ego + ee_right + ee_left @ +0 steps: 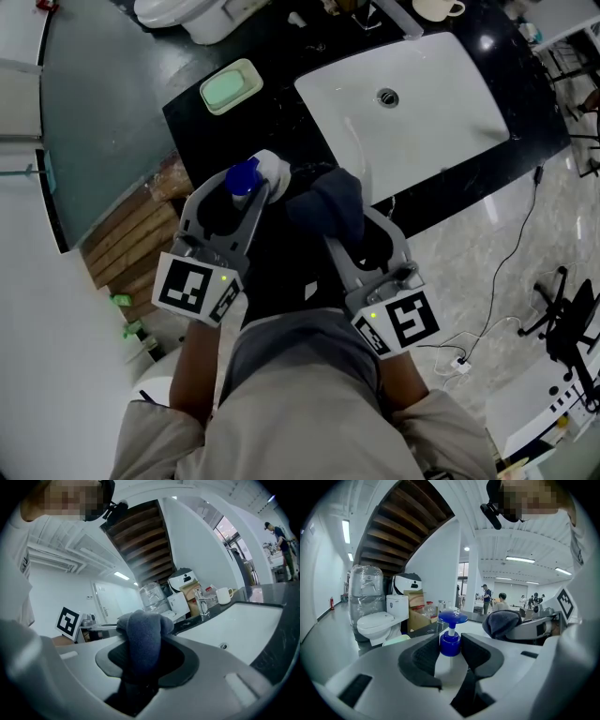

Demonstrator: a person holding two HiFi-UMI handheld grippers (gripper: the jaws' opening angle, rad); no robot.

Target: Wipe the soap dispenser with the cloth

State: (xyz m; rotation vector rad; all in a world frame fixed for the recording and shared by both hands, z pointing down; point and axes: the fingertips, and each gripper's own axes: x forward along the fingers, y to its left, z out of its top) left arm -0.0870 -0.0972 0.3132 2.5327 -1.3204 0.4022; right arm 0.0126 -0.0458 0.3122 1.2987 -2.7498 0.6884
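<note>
The soap dispenser, a white bottle with a blue pump head, stands on the black counter near its front edge. My left gripper reaches round it. In the left gripper view the dispenser stands between the dark pads, with the jaws spread wide and not squeezing it. My right gripper is just right of the dispenser, shut on a bunched dark blue cloth. In the right gripper view the cloth bulges up out of the jaws. The cloth is close beside the dispenser; I cannot tell whether they touch.
A white sink basin is set in the counter at the back right. A pale green soap dish lies at the back left. A toilet and a mug are behind. Wooden slats sit left of the counter.
</note>
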